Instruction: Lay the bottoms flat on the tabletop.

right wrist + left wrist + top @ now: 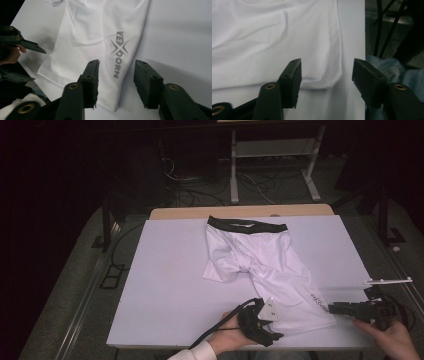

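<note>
**Both tools released at the near hem of the white shorts**

Nearest the person, the left tool (267, 320) sits at the front edge of the bench (165, 285), held in the left hand (227, 340). Its jaws stand apart; the near-left corner of the white shorts (260, 265) lies flat on the bench between them, clear of both pads. That corner reaches almost to the bench edge.

The right tool (334, 309), held in the right hand (392, 337), rests at the near right of the bench, pointing at the outer edge of the same trouser leg. Its jaws are also parted. The hem lies between them, and the grey logo (118, 53) printed on the fabric runs up just ahead of the gap. No pad presses on the cloth.

Beyond the tools, the long leg extends away across the bench toward the crotch. The other leg is folded back, short and bunched. Farthest off, the black waistband (247, 225) lies near the rear edge of the bench.
</note>
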Action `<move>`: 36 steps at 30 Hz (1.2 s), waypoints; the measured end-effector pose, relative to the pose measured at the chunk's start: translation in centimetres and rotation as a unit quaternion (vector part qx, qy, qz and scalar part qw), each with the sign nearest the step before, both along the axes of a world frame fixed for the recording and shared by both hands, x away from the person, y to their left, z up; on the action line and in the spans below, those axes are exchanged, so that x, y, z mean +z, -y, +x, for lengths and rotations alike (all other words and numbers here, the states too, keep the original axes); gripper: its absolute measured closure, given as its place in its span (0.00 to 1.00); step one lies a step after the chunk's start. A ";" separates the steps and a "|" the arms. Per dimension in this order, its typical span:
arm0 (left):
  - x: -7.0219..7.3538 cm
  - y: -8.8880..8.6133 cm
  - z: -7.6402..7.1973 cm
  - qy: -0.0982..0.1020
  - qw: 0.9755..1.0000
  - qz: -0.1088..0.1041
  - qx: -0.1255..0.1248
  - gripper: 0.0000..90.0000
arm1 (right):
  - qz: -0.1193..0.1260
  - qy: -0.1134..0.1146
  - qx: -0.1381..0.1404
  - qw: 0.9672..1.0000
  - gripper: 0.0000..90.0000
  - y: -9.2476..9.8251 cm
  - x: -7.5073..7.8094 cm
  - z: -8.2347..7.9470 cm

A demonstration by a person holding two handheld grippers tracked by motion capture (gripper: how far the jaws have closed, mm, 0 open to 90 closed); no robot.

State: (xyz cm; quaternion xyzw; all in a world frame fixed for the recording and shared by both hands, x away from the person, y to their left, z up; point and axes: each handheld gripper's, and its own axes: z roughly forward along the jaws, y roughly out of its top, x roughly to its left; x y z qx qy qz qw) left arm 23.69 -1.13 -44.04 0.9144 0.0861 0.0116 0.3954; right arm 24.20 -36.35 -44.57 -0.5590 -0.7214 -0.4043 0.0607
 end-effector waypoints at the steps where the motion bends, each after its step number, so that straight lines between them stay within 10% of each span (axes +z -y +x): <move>1: 0.2 -0.3 0.3 -0.008 1.000 -0.011 0.006 0.40 | -0.001 0.005 0.000 1.000 0.54 -0.1 0.1 0.1; 15: 2.9 -4.5 3.7 -0.021 0.993 -0.071 0.087 0.15 | -0.018 0.074 0.016 0.997 0.02 -2.9 1.8 2.2; 28: 4.2 -7.2 5.1 -0.018 0.991 -0.063 0.117 0.00 | -0.018 0.111 0.037 0.993 0.00 -4.7 4.1 3.9; 36: 5.9 -11.5 6.8 -0.002 0.984 -0.059 0.169 0.00 | -0.025 0.127 0.057 0.990 0.00 -6.5 5.6 5.6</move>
